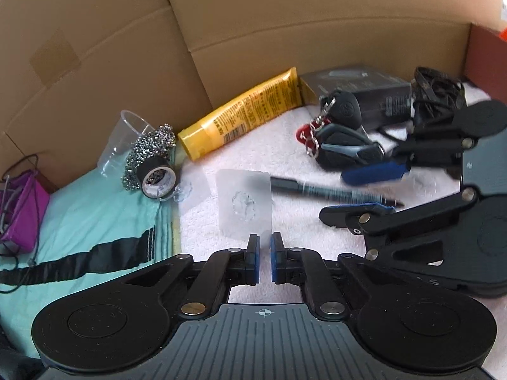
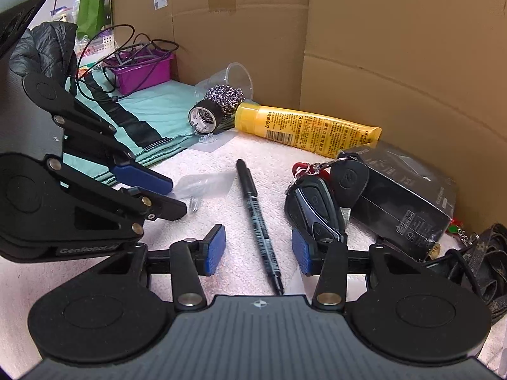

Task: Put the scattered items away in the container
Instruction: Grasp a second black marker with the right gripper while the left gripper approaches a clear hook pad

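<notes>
My left gripper (image 1: 265,247) is shut on the lower edge of a clear plastic adhesive hook sheet (image 1: 244,202), which stands tilted off the white towel (image 1: 285,133). In the right wrist view the same gripper (image 2: 179,198) shows at the left with the clear sheet (image 2: 202,183) at its tips. A black marker pen (image 2: 258,221) lies on the towel between the fingers of my right gripper (image 2: 258,248), which is open, pads clear of the pen. The left wrist view shows that gripper (image 1: 332,194) straddling the pen (image 1: 332,191). A purple bin (image 2: 142,69) holding cables sits far left.
Cardboard walls (image 2: 396,47) close off the back and right. Along them lie a yellow tube (image 2: 307,128), black tape roll (image 2: 204,117), steel scourer (image 2: 226,96) and tipped clear cup (image 2: 237,77). Car keys (image 2: 313,205), a black box (image 2: 405,199) and a black strap (image 2: 481,266) crowd the right. A teal cloth (image 2: 158,107) lies at the left.
</notes>
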The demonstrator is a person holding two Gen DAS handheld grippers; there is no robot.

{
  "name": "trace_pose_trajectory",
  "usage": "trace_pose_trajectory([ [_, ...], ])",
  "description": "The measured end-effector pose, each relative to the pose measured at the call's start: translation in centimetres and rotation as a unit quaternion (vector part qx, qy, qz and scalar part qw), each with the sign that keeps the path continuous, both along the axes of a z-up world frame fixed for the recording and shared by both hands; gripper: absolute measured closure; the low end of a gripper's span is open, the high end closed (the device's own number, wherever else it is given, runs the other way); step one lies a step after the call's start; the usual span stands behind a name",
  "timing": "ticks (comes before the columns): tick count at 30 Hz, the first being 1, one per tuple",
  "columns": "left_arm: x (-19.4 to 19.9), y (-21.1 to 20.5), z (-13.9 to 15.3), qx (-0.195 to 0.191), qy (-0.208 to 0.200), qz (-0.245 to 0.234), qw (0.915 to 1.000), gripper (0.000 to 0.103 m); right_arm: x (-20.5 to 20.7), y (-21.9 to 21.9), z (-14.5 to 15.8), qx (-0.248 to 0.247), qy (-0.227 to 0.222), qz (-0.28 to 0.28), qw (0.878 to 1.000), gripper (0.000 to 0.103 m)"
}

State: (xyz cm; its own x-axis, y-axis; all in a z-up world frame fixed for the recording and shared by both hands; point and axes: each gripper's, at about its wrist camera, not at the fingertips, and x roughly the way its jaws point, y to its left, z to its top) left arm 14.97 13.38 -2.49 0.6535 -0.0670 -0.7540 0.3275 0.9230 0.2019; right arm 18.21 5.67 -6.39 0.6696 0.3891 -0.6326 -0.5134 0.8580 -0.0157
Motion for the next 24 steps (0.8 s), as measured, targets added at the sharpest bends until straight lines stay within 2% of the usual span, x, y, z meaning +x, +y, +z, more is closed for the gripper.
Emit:
trace_pose_trajectory([
  [2, 0.3, 0.5, 0.1, -0.022, 0.004, 0.011, 0.9997, 0.103, 0.2, 0.0, 0.1, 0.007, 0.007, -0.006, 1.0, 0.084],
  [4, 0.6, 1.1, 0.1, -0.041, 0.01, 0.021, 0.9989, 0.103, 0.2, -0.3, 0.2, 0.014, 0.012, -0.014, 1.0, 0.092],
  [9, 0.3, 2.2, 0.4, -0.08, 0.01, 0.038, 0.996, 0.103, -0.4, -1.7, 0.3, 0.047, 0.024, -0.019, 0.998, 0.093],
  [16, -0.7, 3.4, 2.3, -0.136, 0.006, 0.04, 0.9898, 0.103, -2.0, -3.2, 1.6, 0.085, 0.013, -0.016, 0.996, 0.093],
  [24, -1.3, 2.7, 2.8, -0.176, 0.007, 0.037, 0.9837, 0.103, -3.6, -5.0, 2.9, 0.129, 0.013, -0.021, 0.991, 0.093],
])
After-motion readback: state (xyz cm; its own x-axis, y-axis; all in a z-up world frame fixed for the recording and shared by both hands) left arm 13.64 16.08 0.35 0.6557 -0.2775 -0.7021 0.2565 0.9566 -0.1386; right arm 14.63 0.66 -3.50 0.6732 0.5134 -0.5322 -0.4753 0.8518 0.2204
